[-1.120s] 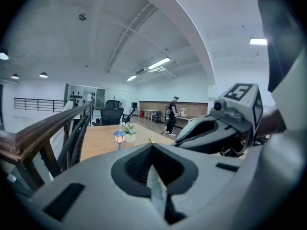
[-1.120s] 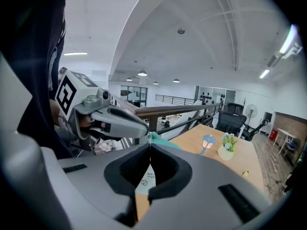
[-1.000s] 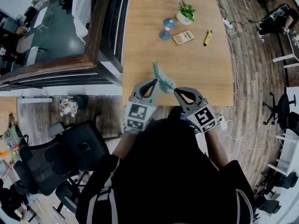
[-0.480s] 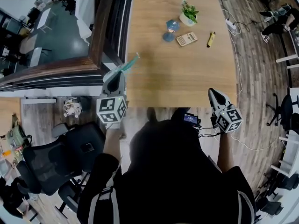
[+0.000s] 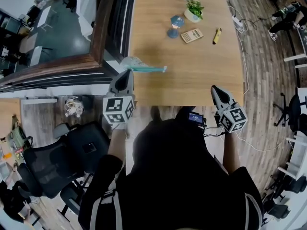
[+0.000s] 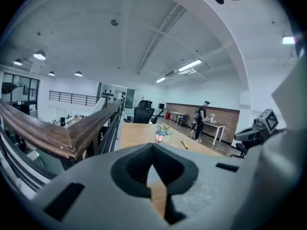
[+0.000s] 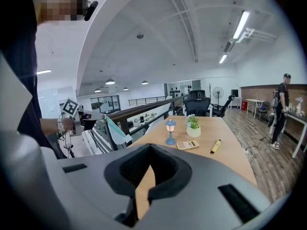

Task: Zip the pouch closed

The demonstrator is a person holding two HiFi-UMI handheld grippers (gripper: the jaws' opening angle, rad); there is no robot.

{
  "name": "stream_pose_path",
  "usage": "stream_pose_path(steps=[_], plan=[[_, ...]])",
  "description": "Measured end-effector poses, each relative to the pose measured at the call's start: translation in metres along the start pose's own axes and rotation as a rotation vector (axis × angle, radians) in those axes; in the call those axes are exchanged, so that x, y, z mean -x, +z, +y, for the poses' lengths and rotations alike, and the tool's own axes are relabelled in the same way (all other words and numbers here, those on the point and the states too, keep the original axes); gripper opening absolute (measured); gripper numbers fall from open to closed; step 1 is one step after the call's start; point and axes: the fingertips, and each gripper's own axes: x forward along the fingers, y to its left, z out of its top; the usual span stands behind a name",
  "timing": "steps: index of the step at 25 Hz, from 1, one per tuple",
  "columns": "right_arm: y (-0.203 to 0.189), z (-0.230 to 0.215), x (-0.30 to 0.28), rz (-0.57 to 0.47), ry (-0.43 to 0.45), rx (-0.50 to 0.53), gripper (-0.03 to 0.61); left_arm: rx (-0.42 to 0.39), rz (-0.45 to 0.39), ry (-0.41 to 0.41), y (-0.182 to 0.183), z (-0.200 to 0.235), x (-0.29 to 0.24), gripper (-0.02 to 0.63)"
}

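Note:
The teal pouch [image 5: 144,67] hangs over the table's near left corner, held by one end, its long side pointing right. My left gripper [image 5: 128,72] is shut on that end. In the right gripper view the pouch [image 7: 115,130] droops from the left gripper [image 7: 99,118] beside the railing. My right gripper [image 5: 214,88] is shut and holds nothing; it sits well to the right, at the table's near right edge. In each gripper's own view the jaws meet, left gripper [image 6: 153,147] and right gripper [image 7: 149,150]. The zipper is too small to make out.
On the wooden table [image 5: 192,75], at its far side, stand a small blue lamp [image 5: 174,25], a potted plant [image 5: 193,9], a calculator [image 5: 192,35] and a yellow marker [image 5: 216,35]. A wooden railing [image 5: 103,28] runs along the left. An office chair [image 5: 67,162] is near left.
A second ago both grippers held the pouch together at the table's near edge. The right let go and moved right; the left carried the pouch left, and it swung to point right.

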Motion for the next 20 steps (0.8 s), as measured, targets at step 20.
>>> stream_pose_path(steps=[20], plan=[[-0.002, 0.002, 0.009, -0.034, -0.011, -0.009, 0.014, 0.014, -0.004, -0.052, -0.003, -0.026, -0.003, 0.002]])
